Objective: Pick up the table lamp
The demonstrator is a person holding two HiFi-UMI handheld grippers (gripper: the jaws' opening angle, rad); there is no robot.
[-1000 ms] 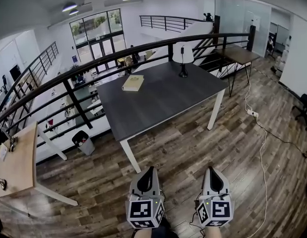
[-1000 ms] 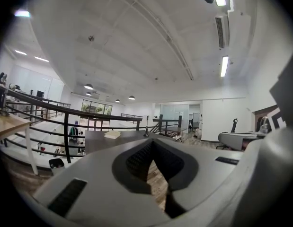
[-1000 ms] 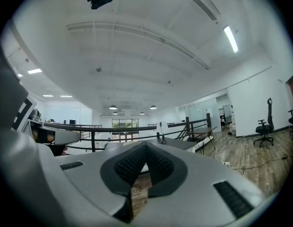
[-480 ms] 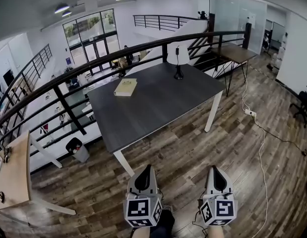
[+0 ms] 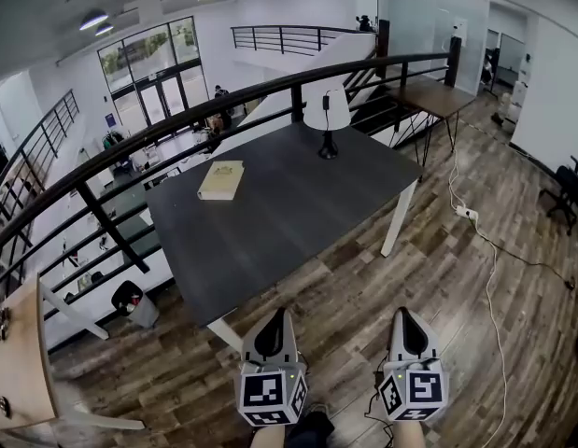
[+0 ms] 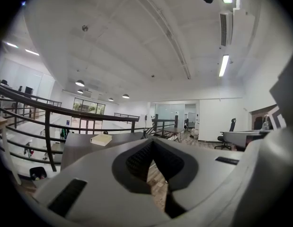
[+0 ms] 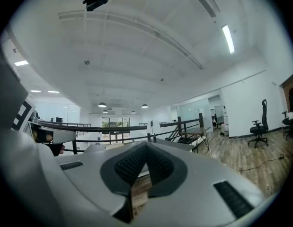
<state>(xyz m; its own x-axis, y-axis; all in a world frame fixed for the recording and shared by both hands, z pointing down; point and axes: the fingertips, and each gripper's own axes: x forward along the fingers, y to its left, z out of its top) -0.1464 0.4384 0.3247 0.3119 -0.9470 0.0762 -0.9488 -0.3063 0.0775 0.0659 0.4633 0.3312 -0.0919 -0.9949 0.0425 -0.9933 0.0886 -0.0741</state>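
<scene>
The table lamp [image 5: 328, 121], white shade on a thin black stem and round black base, stands upright at the far right of the dark grey table [image 5: 270, 222]. In the right gripper view the lamp [image 7: 154, 127] shows small and far off, just above the jaws. My left gripper [image 5: 277, 315] and right gripper [image 5: 403, 312] hang side by side over the wood floor, short of the table's near edge and well away from the lamp. Both point level at the table. Each has its jaws shut with nothing between them, the left gripper [image 6: 153, 144] and the right gripper [image 7: 146, 148] alike.
A tan book [image 5: 220, 179] lies on the table left of the lamp. A dark railing [image 5: 176, 129] runs behind the table. A wooden table [image 5: 433, 96] stands back right, a bin [image 5: 130, 301] at left, and a cable with power strip [image 5: 468, 213] crosses the floor at right.
Both grippers and the head have moved toward the table, which now sits nearer and lower in the head view. The jaws stayed shut.
</scene>
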